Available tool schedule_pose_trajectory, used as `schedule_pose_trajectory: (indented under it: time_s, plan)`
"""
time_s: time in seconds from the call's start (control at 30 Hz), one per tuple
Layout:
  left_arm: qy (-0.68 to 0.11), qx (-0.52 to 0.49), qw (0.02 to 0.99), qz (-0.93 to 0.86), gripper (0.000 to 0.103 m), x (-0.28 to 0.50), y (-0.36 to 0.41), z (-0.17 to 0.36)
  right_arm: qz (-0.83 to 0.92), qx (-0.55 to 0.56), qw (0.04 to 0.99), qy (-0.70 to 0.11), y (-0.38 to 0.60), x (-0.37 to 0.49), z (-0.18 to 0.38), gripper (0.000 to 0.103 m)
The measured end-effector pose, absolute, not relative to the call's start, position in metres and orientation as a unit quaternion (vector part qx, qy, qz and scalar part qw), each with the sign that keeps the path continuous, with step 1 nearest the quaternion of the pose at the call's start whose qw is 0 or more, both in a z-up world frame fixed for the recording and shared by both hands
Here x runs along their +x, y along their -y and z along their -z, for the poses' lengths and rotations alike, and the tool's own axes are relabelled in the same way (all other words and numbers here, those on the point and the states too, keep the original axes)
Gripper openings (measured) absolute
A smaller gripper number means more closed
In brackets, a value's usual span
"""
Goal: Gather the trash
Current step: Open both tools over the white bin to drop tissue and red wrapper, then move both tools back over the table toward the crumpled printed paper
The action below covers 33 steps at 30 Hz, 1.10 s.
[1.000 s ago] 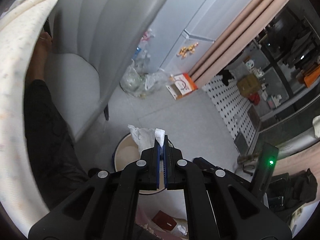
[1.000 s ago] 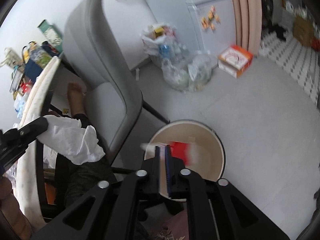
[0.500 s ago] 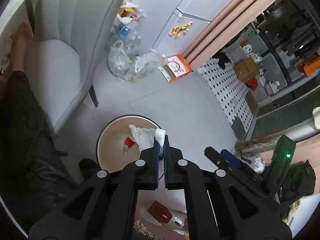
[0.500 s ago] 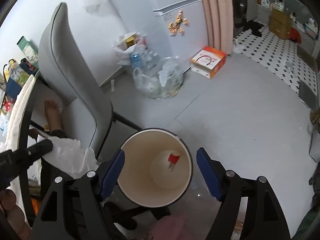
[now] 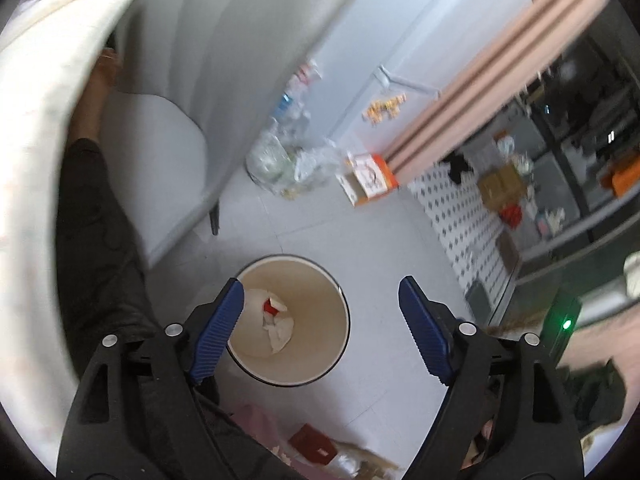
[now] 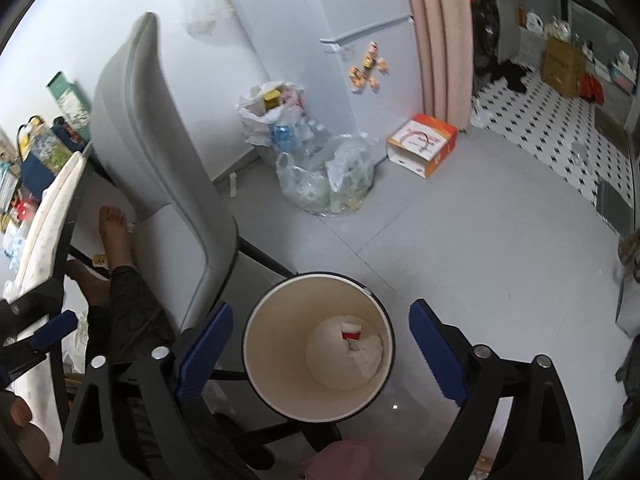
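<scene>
Hanging over the bin [image 6: 318, 346], both grippers are seen with jaws spread wide, just opened, and nothing between them. The tissue [image 5: 280, 330] and a red scrap [image 6: 351, 334] lie at the bin's bottom, straight below the right gripper [image 6: 320, 354]. The left gripper [image 5: 320, 330] is set toward the bin's right rim. More scraps [image 5: 314, 446] are glimpsed on the floor below the bin's near edge, likely next, nearer the left hand.

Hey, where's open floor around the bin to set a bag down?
Bare grey floor lies between the waste bin, the orange box and the tiled strip. It is crowded by the wall, where plastic bags pile up, and beside the grey chair.
</scene>
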<state>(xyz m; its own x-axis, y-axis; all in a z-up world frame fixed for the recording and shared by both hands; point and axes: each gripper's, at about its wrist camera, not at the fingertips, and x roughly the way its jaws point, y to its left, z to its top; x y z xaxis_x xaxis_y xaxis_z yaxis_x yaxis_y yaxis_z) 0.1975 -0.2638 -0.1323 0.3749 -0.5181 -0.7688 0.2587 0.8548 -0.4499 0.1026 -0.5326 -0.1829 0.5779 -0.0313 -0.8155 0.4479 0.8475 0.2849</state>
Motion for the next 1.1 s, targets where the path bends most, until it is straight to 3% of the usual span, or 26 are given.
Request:
schedule_pose_trajectory:
  time_s: [0.1, 0.27, 0.4, 1.1]
  plan:
    - [-0.478, -0.135, 0.840, 0.216, 0.088, 0.192, 0.239, 0.114, 0.126, 0.243, 0.863, -0.425, 0.523, 0.103, 0.169, 0.093]
    - [-0.444, -0.148, 0.863, 0.189, 0.089, 0.182, 0.200, 0.084, 0.106, 0.228, 0.877, -0.409, 0.501, 0.106, 0.143, 0.095]
    - [-0.393, -0.155, 0.891, 0.164, 0.097, 0.167, 0.168, 0.057, 0.087, 0.207, 0.896, -0.383, 0.473, 0.107, 0.112, 0.095]
    - [-0.283, -0.213, 0.933, 0.064, 0.097, 0.098, 0.013, 0.017, -0.009, 0.113, 0.950, -0.290, 0.324, 0.096, 0.031, 0.096]
